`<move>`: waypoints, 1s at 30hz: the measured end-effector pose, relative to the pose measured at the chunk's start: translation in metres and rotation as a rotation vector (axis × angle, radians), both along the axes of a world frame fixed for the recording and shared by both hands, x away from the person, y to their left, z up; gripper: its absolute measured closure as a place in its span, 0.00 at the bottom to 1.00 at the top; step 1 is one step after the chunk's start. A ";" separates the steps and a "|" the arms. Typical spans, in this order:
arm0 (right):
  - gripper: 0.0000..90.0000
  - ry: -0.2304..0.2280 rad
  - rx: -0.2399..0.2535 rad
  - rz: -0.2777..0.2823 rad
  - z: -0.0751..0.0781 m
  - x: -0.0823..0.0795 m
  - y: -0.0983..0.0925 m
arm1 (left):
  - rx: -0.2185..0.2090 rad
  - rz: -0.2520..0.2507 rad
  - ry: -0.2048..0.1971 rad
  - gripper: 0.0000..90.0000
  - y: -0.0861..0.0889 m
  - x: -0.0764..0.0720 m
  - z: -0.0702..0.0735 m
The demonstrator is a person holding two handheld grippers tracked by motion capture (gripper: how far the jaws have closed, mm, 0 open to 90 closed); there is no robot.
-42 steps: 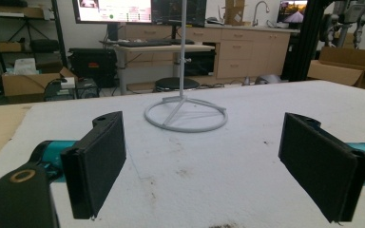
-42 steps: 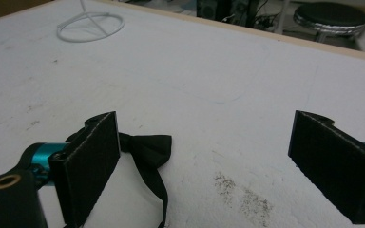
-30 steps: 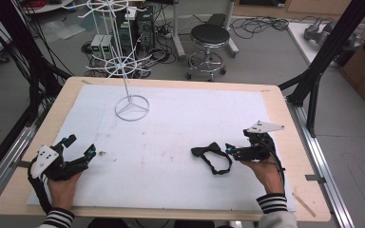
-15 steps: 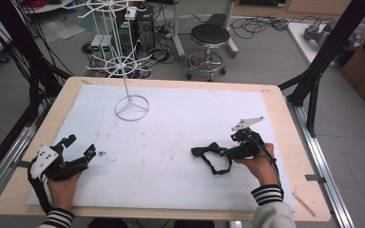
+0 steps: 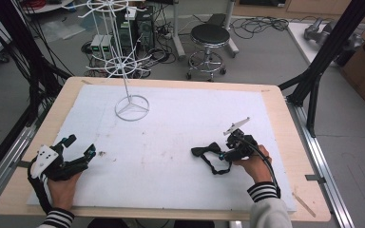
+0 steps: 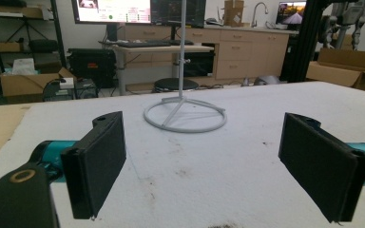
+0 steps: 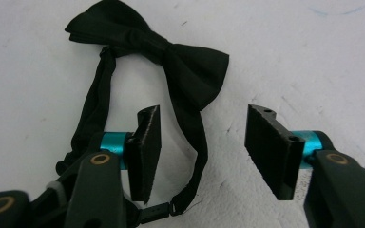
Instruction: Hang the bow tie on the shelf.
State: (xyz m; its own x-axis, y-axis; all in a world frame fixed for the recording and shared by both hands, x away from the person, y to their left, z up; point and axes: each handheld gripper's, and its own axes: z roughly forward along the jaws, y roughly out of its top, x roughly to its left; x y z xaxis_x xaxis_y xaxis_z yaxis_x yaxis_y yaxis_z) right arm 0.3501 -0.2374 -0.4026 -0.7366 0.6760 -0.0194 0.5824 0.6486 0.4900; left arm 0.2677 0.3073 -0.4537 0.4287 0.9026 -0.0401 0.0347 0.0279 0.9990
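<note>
right claw (image 5: pixel 222 156): was held by the person's right hand (image 5: pixel 254 164) low over the surface, at the near right; its jaws had just been closing and were seen part-way apart, not pressing on anything.
black fabric bow tie (image 7: pixel 157 47): was laid flat on the white foam-covered surface (image 5: pixel 180 128), its black neck strap (image 7: pixel 92 102) looped toward the claw; one run of the strap was seen between the two pads (image 7: pixel 145 152), untouched by them.
left claw (image 5: pixel 78 151): was rested at the near left in the left hand (image 5: pixel 62 187), released, its pads (image 6: pixel 97 161) wide apart with nothing between.
white wire display stand (image 5: pixel 132 108): was stood upright at the far left of the surface, well apart from both claws.
</note>
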 end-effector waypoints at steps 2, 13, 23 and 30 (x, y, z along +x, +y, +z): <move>0.54 0.006 -0.001 -0.002 -0.001 0.001 0.001 | 0.001 -0.001 0.000 0.18 0.000 0.000 0.000; 0.64 0.042 -0.044 0.004 -0.008 0.008 0.010 | 0.000 0.000 0.000 0.18 0.000 0.000 0.000; 0.79 0.062 -0.072 0.016 -0.012 0.011 0.015 | -0.001 0.000 0.000 0.18 0.000 0.000 0.000; 0.92 0.081 -0.067 0.016 -0.012 0.012 0.017 | -0.001 0.000 0.000 0.18 0.000 0.000 0.000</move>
State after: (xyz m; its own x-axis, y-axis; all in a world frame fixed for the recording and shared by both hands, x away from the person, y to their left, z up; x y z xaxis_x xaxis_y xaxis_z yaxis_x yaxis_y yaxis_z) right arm 0.3623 -0.2203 -0.4142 -0.7483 0.6633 -0.0040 0.6078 0.6880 0.3965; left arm 0.2677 0.3074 -0.4537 0.4288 0.9025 -0.0407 0.0348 0.0284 0.9990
